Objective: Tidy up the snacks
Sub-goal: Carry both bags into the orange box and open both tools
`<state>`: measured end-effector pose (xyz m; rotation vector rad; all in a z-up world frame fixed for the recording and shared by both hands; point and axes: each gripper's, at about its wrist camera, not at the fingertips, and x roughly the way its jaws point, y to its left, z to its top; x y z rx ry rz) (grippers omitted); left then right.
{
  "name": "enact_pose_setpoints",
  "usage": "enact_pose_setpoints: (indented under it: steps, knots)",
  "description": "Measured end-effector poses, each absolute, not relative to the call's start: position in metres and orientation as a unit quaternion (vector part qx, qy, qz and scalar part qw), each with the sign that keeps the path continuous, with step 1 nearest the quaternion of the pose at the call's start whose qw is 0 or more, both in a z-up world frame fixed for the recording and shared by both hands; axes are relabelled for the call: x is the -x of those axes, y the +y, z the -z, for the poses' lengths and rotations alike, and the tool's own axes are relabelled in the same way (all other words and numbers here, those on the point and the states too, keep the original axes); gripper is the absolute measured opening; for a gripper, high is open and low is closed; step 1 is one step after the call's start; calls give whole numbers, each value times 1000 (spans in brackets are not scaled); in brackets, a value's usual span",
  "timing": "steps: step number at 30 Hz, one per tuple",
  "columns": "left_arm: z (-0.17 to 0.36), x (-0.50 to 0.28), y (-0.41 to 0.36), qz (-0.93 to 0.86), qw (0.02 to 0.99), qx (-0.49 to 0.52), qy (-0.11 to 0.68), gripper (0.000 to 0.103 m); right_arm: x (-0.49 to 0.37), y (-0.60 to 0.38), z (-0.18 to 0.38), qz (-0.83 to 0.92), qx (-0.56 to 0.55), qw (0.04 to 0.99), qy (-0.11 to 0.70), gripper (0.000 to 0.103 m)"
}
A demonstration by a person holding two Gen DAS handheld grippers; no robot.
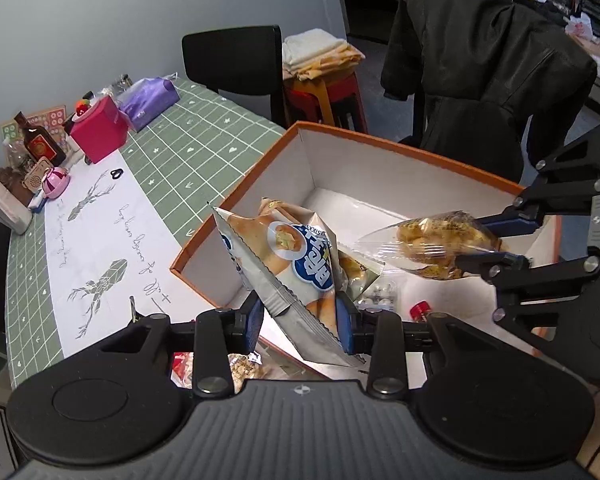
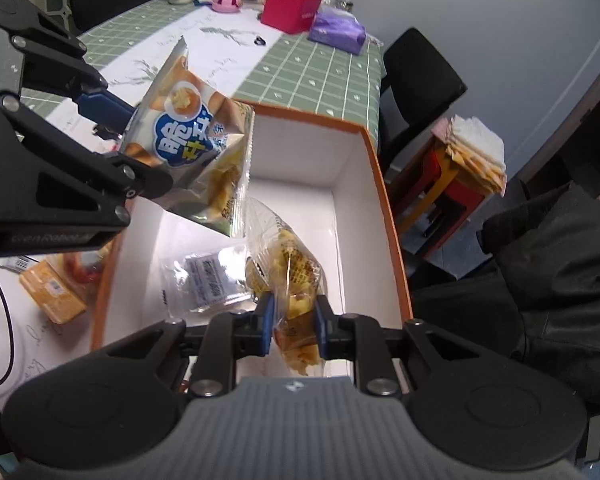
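Over the open orange-edged box (image 1: 380, 148) at the near end of the green checked table (image 1: 204, 148), both grippers are hanging with a snack apiece. The left gripper (image 1: 300, 320) is pinching a silver chip bag (image 1: 284, 272) with a blue logo, its blue pads pressing on the bag's lower part while the serrated top edge is pointing up and away over the box's left wall. The right gripper (image 2: 294, 330) is clamping a clear packet of yellow pastries (image 2: 290, 280), jaws drawn narrow on its crinkled end, and the packet is dangling inside the box's white interior. Beneath them, on the box floor, a small silvery sachet (image 2: 208, 280) is lying flat. Outside the box on its left, an orange packet (image 2: 52, 294) is resting on the white table runner (image 1: 112, 240). Farther along the table, a pink box (image 1: 98, 128), a purple pouch (image 1: 146, 98) and a dark bottle (image 1: 38, 140) are standing together, and a black jacket (image 1: 484, 80) is draping over a chair beyond.
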<state>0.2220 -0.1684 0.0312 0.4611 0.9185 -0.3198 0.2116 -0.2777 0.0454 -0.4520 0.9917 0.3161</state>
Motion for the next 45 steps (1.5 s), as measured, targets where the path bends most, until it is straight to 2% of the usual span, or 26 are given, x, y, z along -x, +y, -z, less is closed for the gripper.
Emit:
enact_pose_setpoints:
  steps: [14,30,36,38,40,44,45]
  knots:
    - [17,-255,-183,134,839,-262,457,42,-228,-279,-4,-152,249,814,503,19]
    - [49,-277,-188,133,800,-272,519,44,-234,-277,18,-198,207,787,547,23]
    - [56,-273,-194,122,800,-306,502,54,-234,-275,26,-207,197,780,557,26]
    - [57,-273,-194,121,802,-310,497,60,-234,-276,27,-209,192,779,559,29]
    - [59,-272,-195,125,799,-314,496,71,-235,-277,26,-210,184,779,561,30]
    - [60,-268,-198,128,794,-341,486,82,-233,-279,26,-214,171,778,565,47]
    - [59,-267,-198,128,795,-343,484,84,-232,-279,26,-213,170,779,565,48]
